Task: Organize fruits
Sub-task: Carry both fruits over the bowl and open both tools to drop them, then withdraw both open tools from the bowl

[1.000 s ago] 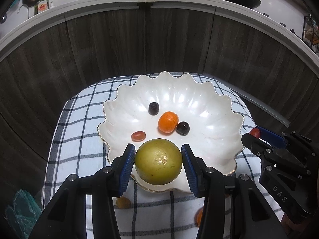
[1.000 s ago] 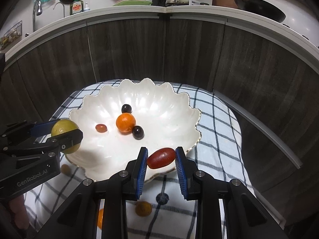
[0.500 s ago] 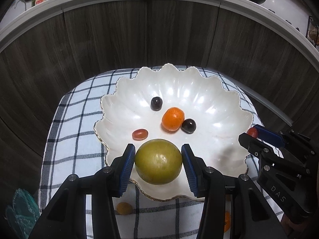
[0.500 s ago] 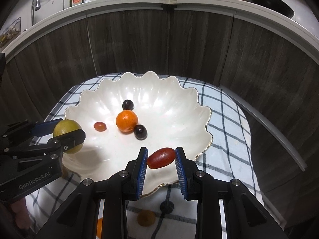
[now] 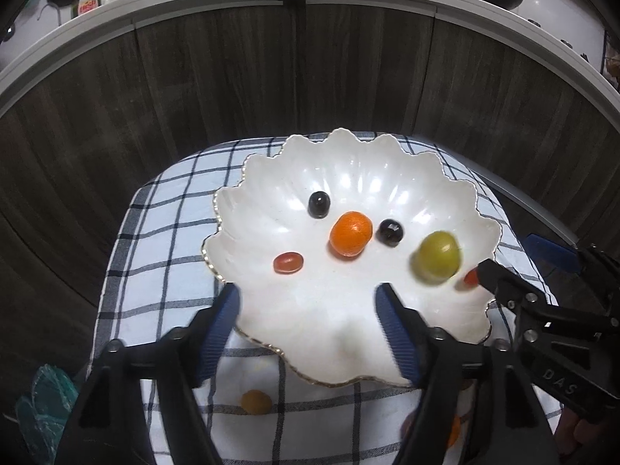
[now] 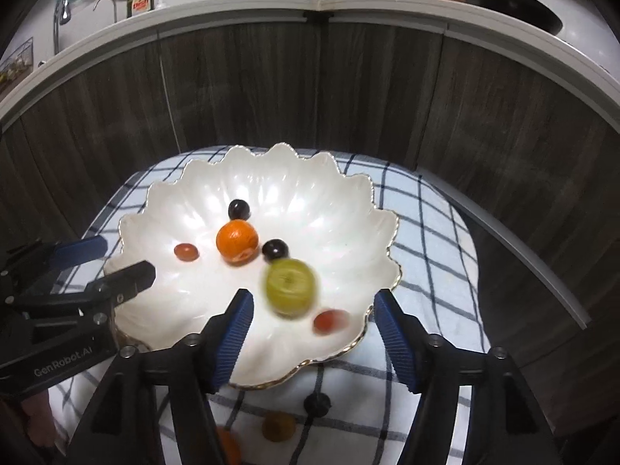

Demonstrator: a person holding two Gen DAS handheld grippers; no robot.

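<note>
red fruit [image 6: 330, 321] clear right, half-hidden [image 5: 471, 277] left

My left tool [image 5: 308, 323]: black plastic arms, ribbed blue pads [image 5: 219, 331] inside each finger, silver screws at the joints, white "GenRobot.AI" lettering on the body seen from the right wrist view. My right tool [image 6: 312, 335]: same black frame, blue ribbed pads [image 6: 395, 341], silver screws, "DAS" embossed on its side. Bit of skin visible at lower corner
</note>
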